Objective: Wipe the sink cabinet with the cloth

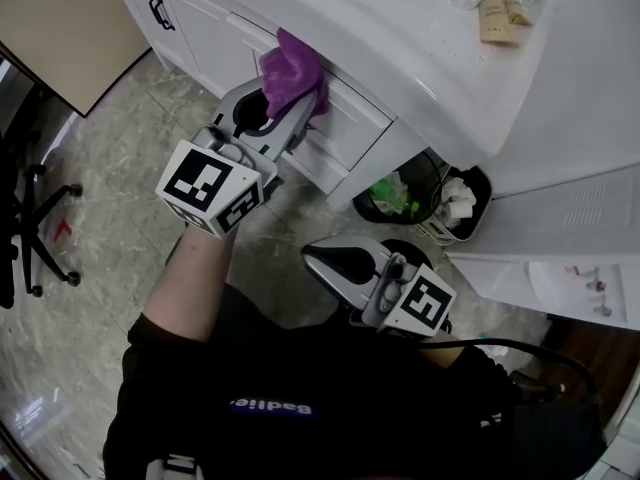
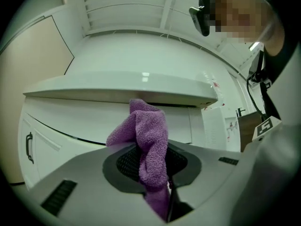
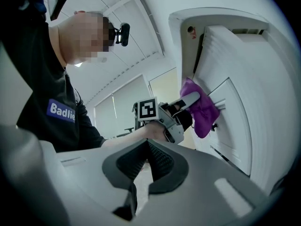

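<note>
The left gripper (image 1: 285, 108) is clamped on the purple cloth (image 1: 292, 68), which bunches against a drawer front of the sink cabinet (image 1: 350, 128), just under the overhanging edge of the countertop (image 1: 400, 38); contact looks likely, not certain. The right gripper (image 1: 325, 260), jaws together and empty, hangs low over open floor (image 1: 90, 198), near the waste bins (image 1: 400, 193).

Our left gripper (image 1: 280, 108) reaches toward the upper middle of the head view on an outstretched forearm (image 1: 185, 288), its jaws clamped on the cloth (image 1: 291, 68). Our right gripper (image 1: 318, 256) sits low at centre, near our body, with its jaws pressed together and empty.
</note>
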Action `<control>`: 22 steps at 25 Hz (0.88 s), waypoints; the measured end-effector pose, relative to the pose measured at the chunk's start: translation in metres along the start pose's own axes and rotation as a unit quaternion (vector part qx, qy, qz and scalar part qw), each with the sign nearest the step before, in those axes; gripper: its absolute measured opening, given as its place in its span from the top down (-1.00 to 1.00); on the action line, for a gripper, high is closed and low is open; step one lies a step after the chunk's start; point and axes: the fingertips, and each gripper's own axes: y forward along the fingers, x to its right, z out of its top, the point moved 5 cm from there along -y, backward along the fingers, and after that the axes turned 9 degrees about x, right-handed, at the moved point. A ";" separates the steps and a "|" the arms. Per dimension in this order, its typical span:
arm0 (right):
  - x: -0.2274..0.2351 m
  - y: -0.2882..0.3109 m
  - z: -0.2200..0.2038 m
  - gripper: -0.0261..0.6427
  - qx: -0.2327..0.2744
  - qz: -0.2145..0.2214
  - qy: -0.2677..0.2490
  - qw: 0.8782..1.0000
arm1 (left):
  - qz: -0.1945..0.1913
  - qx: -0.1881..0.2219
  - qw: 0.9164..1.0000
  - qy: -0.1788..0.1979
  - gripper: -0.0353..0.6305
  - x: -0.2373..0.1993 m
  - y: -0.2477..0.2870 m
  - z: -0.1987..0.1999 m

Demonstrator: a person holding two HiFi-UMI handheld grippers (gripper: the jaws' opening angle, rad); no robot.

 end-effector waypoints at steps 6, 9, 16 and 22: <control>0.001 -0.006 -0.002 0.93 0.000 -0.005 -0.002 1.000 | 0.011 -0.029 1.000 -0.005 0.64 -0.009 0.002 -0.041; 0.002 -0.008 -0.002 0.93 -0.001 -0.007 -0.004 1.000 | 0.023 -0.061 0.998 -0.008 0.64 -0.012 -0.002 -0.069; 0.001 -0.012 -0.002 0.93 0.003 -0.007 -0.004 1.000 | 0.031 -0.094 0.995 -0.014 0.64 -0.004 -0.007 -0.114; 0.001 -0.016 0.003 0.93 0.010 -0.011 -0.007 1.000 | 0.045 -0.111 0.992 -0.027 0.64 -0.003 -0.012 -0.135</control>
